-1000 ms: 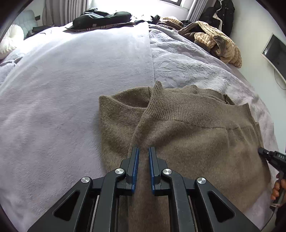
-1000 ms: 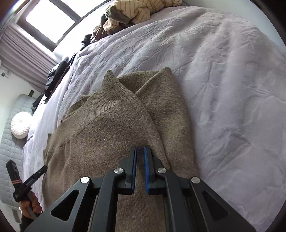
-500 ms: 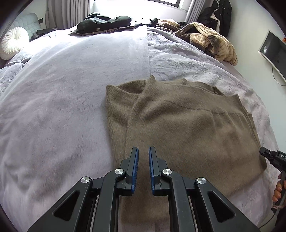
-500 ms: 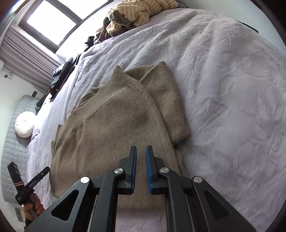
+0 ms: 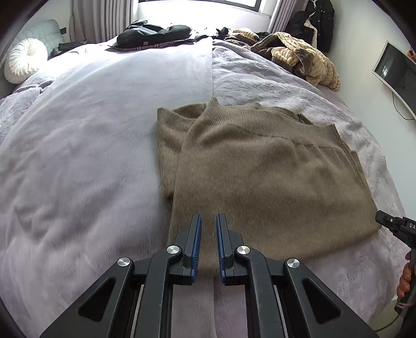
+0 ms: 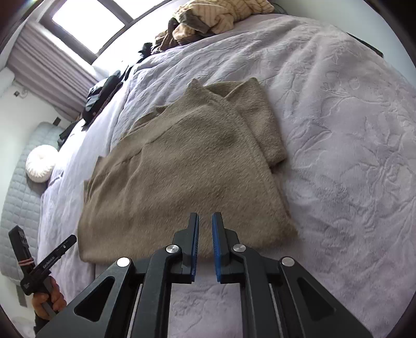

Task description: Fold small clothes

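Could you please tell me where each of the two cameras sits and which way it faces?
Left wrist: on the left gripper, looking down along its fingers over the sweater on the bed toward the window; the right gripper and its hand show at the right edge.
Right wrist: on the right gripper, looking down across the same sweater; the left gripper and its hand show at lower left.
Shared: sweater, bed, round pillow, striped clothes pile.

Daylight entered through the window (image 5: 197, 23), which was blown out to white glare, and lit the bed (image 5: 91, 145) evenly with only soft shadows, while both fisheye views bent strongly toward black vignetted corners and the sweater (image 6: 187, 171) showed slight motion blur.
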The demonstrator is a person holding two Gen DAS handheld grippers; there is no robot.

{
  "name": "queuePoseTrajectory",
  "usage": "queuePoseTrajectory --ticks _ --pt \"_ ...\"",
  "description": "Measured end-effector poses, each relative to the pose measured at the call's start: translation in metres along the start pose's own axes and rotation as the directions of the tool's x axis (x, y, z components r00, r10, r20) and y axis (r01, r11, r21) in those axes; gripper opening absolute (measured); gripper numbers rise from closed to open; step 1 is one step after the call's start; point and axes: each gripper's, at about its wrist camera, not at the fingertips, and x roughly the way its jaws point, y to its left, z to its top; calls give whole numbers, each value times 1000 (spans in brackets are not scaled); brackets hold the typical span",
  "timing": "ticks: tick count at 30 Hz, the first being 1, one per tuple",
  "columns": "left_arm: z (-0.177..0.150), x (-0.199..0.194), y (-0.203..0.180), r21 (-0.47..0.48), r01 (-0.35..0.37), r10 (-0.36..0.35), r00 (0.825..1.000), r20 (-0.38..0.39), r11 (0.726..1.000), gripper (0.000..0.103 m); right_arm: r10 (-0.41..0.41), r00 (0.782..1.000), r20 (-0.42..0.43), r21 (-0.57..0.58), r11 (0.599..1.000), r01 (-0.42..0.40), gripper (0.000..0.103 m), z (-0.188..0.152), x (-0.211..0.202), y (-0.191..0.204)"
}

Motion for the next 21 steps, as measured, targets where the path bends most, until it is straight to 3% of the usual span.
queuePoseTrajectory --ticks 6,7,8,9,10,12,17,21 --pt "-16 -9 2 -4 -20 20 1000 1 1000 13 -8 1000 -2 -27 1000 8 12 -12 -6 11" --pt "-18 -10 2 -3 -24 24 1000 1 1000 19 -13 1000 -4 -31 999 13 13 -14 -7 13" --pt "-19 -11 3 -3 -27 27 1000 1 1000 34 -19 1000 -5 -34 999 18 17 -16 -8 15" --pt "-21 -14 4 -6 -32 32 999 5 999 77 -22 1000 -5 -38 999 22 23 -19 -8 17" --pt "-24 -19 5 -14 -40 40 999 27 999 97 -23 1000 -5 -41 999 23 27 -20 -9 19" --pt "-27 -27 6 -7 -50 50 997 64 999 97 -30 1000 -4 -53 998 29 40 -24 -11 23" --pt "-32 -37 11 -14 -61 62 996 67 998 98 -35 999 -3 -85 996 35 48 -31 -15 38" --pt "-37 -41 14 -22 -104 105 992 76 994 102 -49 999 8 -124 991 50 87 -39 -16 52"
